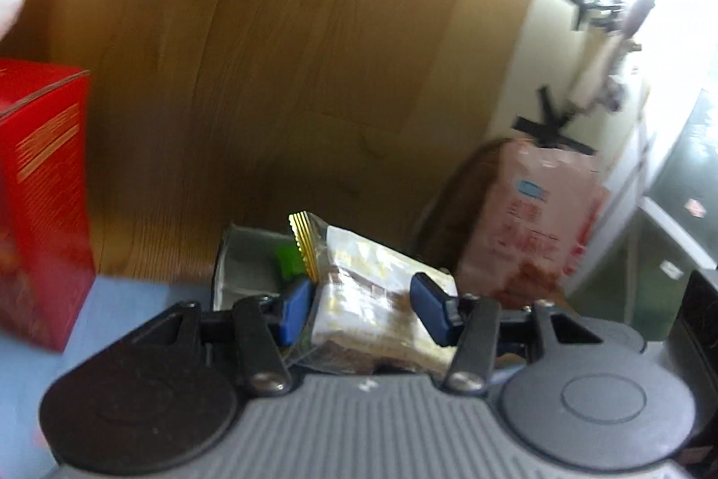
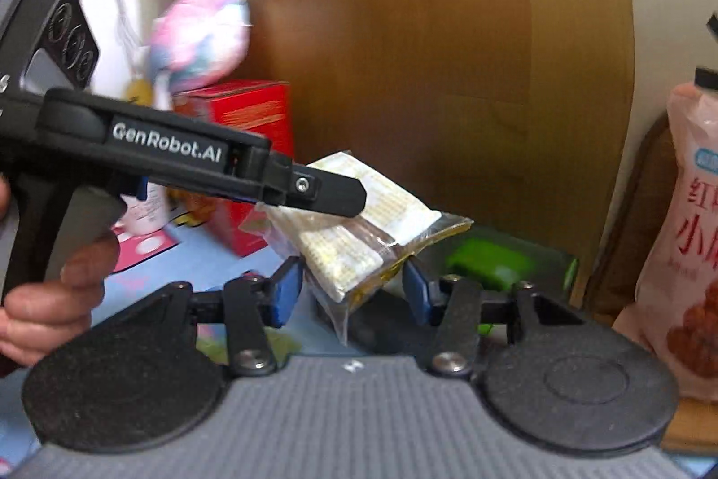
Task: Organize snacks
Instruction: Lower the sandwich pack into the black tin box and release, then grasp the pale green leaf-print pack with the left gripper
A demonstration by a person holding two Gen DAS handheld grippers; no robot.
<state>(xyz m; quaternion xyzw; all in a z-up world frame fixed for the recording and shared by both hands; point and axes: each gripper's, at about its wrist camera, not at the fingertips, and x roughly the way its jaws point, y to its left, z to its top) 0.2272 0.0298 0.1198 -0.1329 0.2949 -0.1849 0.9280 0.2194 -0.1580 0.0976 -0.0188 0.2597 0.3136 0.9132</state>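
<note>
My left gripper (image 1: pixel 365 304) is shut on a clear-wrapped wafer snack pack (image 1: pixel 368 290) with a gold crimped end, held above the table. In the right wrist view the left gripper (image 2: pixel 341 200) reaches in from the left, holding the same wafer pack (image 2: pixel 359 236). My right gripper (image 2: pixel 348 290) is open, its blue pads either side of the pack's lower end, not pressing it. A grey tray (image 1: pixel 244 268) with a green item (image 2: pixel 493 263) lies beyond the pack.
A red box (image 1: pixel 40 200) stands at the left on the blue table (image 1: pixel 125 299). A pink snack bag (image 2: pixel 686 236) leans at the right beside a wooden panel (image 2: pixel 426 52). A pink-and-white plush toy (image 2: pixel 202 34) sits above the red box (image 2: pixel 251 129).
</note>
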